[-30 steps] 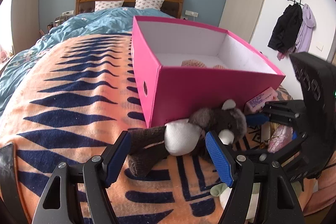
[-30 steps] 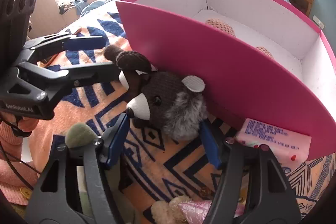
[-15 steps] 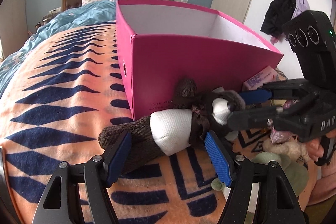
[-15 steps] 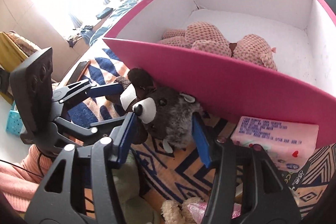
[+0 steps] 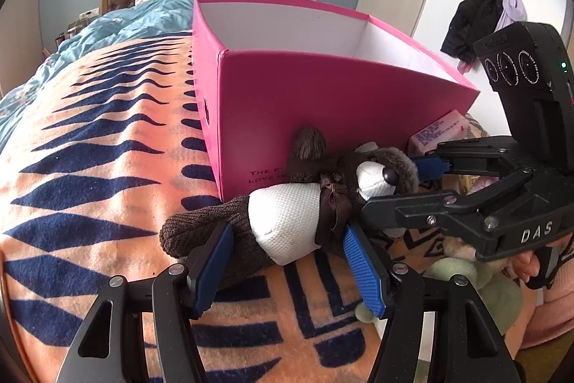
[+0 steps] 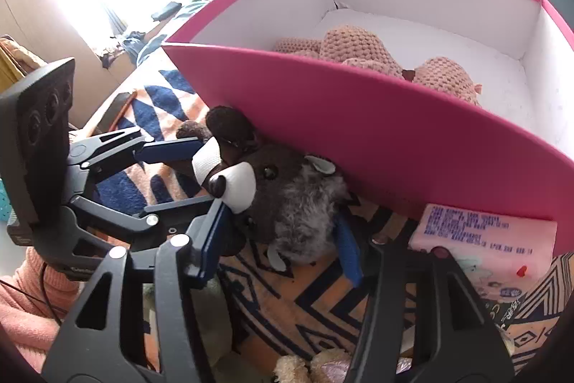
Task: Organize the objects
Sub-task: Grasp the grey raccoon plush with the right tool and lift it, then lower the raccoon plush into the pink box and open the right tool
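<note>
We angle both grippers downward at a brown knitted plush toy point(image 5: 287, 221) lying on the woolly orange-and-navy blanket point(image 5: 89, 167) against the pink cardboard box's point(image 5: 323, 103) near wall. Our left gripper point(image 5: 287, 268) is closing around its white textured belly. Our right gripper point(image 6: 280, 236) is closing around its furry head, both blue ribbed pads touching it.

The pink box point(image 5: 323, 103) stands open-topped on the bed point(image 5: 89, 167), its near wall touching the plush toy point(image 5: 287, 218) and blocking passage behind it. Left of the box the blanket lies bare; right of it a pink packet point(image 6: 484, 239) and soft toys point(image 5: 477, 282) crowd the bed's edge.
</note>
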Demonstrator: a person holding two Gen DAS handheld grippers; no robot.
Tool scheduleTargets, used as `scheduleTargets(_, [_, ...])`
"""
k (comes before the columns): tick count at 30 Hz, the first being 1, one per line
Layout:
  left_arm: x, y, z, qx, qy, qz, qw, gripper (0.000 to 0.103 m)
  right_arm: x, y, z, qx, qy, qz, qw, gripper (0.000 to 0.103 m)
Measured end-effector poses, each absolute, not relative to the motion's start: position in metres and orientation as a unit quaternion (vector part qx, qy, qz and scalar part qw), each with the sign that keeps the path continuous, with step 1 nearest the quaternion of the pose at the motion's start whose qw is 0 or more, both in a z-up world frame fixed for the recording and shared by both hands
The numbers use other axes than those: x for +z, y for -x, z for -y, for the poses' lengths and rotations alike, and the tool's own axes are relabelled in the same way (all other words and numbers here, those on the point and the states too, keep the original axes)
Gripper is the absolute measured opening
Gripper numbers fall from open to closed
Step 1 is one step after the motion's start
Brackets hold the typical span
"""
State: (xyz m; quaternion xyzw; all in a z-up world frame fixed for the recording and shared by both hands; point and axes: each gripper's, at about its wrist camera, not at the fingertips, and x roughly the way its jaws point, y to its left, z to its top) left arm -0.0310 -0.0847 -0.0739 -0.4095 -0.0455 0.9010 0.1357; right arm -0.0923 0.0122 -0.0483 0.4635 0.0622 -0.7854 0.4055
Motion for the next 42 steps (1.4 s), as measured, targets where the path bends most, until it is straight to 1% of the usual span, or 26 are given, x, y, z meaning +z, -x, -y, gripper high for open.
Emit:
scheduleTargets(2, [-0.069, 0.025, 0.084, 0.903, 0.402, 0.046, 0.143, 0.072, -0.044, 0.090, -0.017, -0.786, -0.459, -0.054, 0.410, 0.055])
scheduleTargets(3, [-0.068, 0.023, 0.084, 0.904, 0.400, 0.046, 0.144, 0.072, -0.042, 0.088, -0.020, -0.788, -0.455, -0.049, 0.412, 0.055])
scheduleTargets(9, [-0.052, 0.011, 0.078, 0.908, 0.384, 0.041, 0.160, 0.072, -0.023, 0.081, -0.036, -0.796, -0.433, -0.033, 0.422, 0.055])
scheduleTargets(10, [-0.048, 0.009, 0.075, 0.910, 0.379, 0.036, 0.162, 0.071, -0.020, 0.081, -0.039, -0.797, -0.429, -0.030, 0.425, 0.055])
scheduleTargets(14, [-0.031, 0.006, 0.069, 0.915, 0.362, 0.030, 0.175, 0.059, -0.004, 0.078, -0.051, -0.803, -0.410, -0.023, 0.432, 0.055])
scheduleTargets(17, [-0.014, 0.003, 0.063, 0.921, 0.343, 0.020, 0.183, 0.056, 0.013, 0.074, -0.064, -0.809, -0.392, -0.014, 0.439, 0.055])
scheduleTargets(21, [0.014, 0.006, 0.056, 0.930, 0.317, 0.001, 0.189, 0.055, 0.036, 0.074, -0.073, -0.819, -0.361, -0.009, 0.446, 0.055])
scheduleTargets(30, [0.053, 0.055, 0.052, 0.938, 0.300, -0.036, 0.171, 0.055, 0.072, 0.100, -0.078, -0.837, -0.321, -0.009, 0.444, 0.055])
scheduleTargets(35, [0.053, 0.090, 0.053, 0.936, 0.318, -0.052, 0.144, 0.055, 0.076, 0.127, -0.071, -0.840, -0.322, -0.011, 0.437, 0.055])
scheduleTargets(42, [0.037, 0.129, 0.057, 0.925, 0.353, -0.059, 0.127, 0.053, 0.061, 0.167, -0.061, -0.835, -0.347, -0.015, 0.426, 0.055])
